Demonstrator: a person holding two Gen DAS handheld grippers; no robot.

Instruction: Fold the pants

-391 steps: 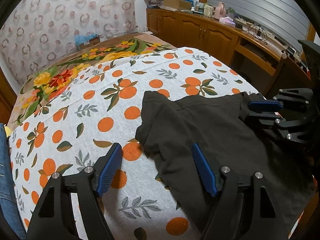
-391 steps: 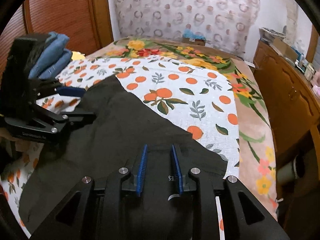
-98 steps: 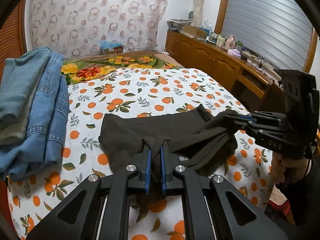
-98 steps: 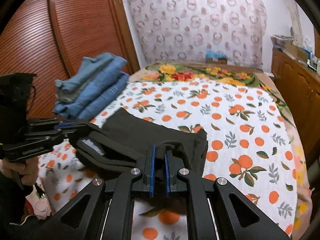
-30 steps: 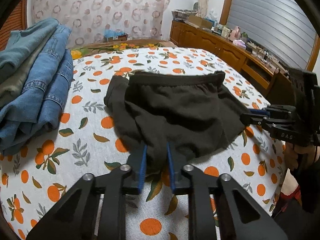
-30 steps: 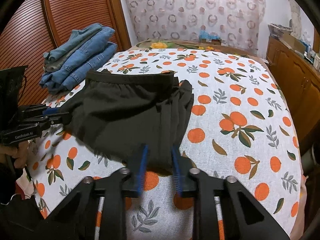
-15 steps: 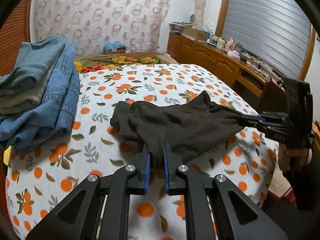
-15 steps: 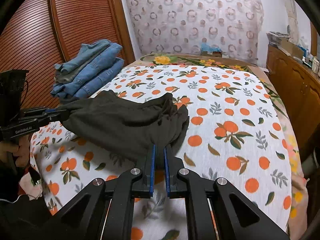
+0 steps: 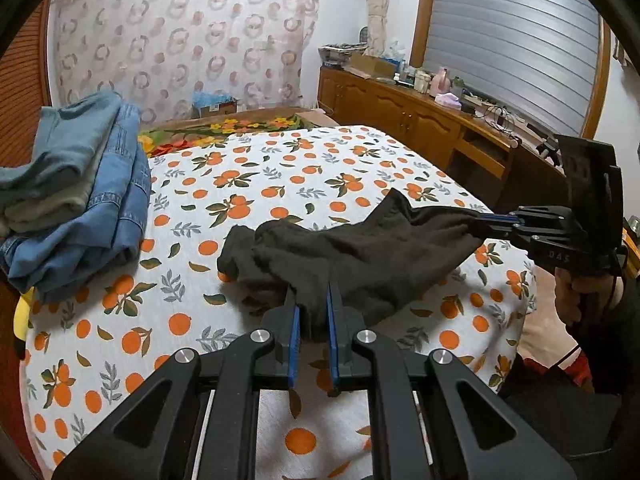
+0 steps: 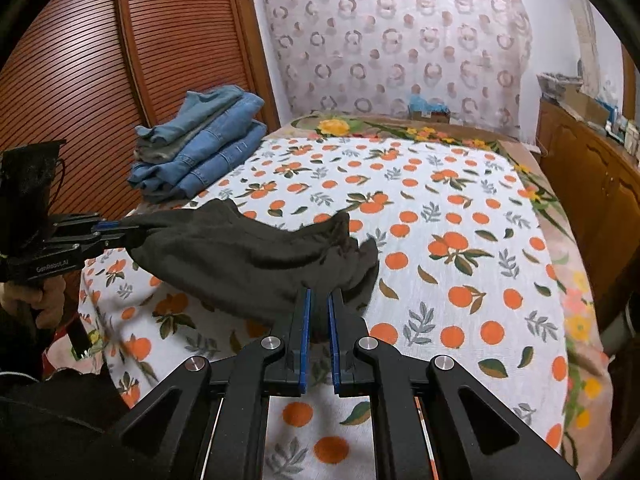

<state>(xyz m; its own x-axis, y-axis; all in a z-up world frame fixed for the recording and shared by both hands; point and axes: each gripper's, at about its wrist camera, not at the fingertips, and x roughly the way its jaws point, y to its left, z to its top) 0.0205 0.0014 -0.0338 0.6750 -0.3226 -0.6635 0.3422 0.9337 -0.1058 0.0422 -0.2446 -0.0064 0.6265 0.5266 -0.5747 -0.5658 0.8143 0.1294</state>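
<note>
The dark pants (image 9: 360,252) hang stretched between both grippers above the orange-print bedsheet (image 9: 248,184). My left gripper (image 9: 311,304) is shut on the near left edge of the pants. My right gripper (image 10: 318,300) is shut on the near right edge of the pants (image 10: 248,256). Each gripper shows in the other's view: the right gripper (image 9: 490,222) at the right side, the left gripper (image 10: 116,230) at the left side, both held by hands. The far edge of the cloth sags and still touches the sheet.
A stack of folded blue jeans (image 9: 76,192) lies on the bed's far left side (image 10: 200,148). A wooden cabinet (image 9: 420,120) with clutter runs along the right. A slatted wooden wardrobe door (image 10: 100,80) stands at the left. A floral blanket (image 10: 400,130) covers the bed's far end.
Both grippers closed on the near edge of the pants, which lay flat a second ago, and lifted it up and back. The cloth now hangs bunched between them.
</note>
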